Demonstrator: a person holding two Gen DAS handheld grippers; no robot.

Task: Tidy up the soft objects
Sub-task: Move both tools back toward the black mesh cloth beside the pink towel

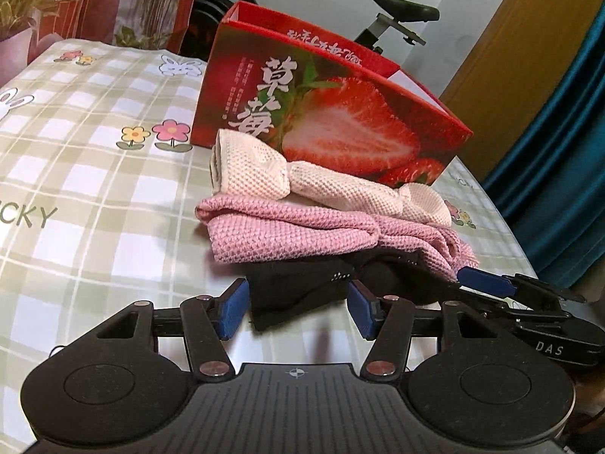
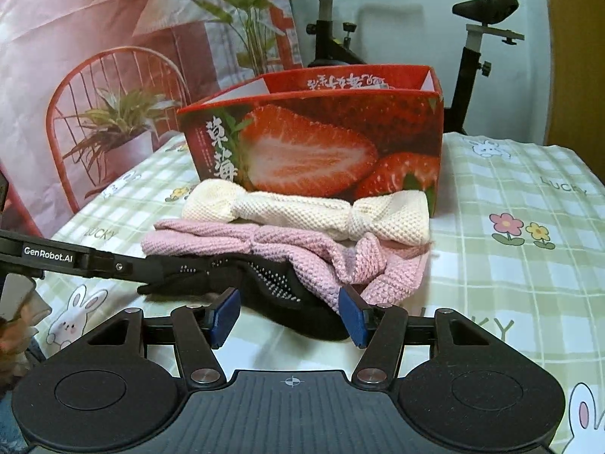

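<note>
Three knitted bands lie stacked in front of a red strawberry box [image 1: 340, 113] [image 2: 310, 143]: a cream one [image 1: 329, 185] [image 2: 302, 208] nearest the box, a pink one [image 1: 287, 230] [image 2: 295, 249], and a black one [image 1: 298, 291] [image 2: 295, 314] closest to me. My left gripper [image 1: 297, 308] straddles the black band's left end, blue pads at its sides, with no squeeze visible. My right gripper [image 2: 289, 316] straddles its right end the same way, its right pad against the pink band. The right gripper's finger [image 1: 484, 280] also shows in the left wrist view.
Everything rests on a green checked sheet [image 1: 94, 189] [image 2: 510, 265] with flower and rabbit prints. An exercise bike [image 2: 472, 38] stands behind the box. A printed backdrop [image 2: 94, 75] hangs at the back left, and a blue curtain [image 1: 559, 151] at the right.
</note>
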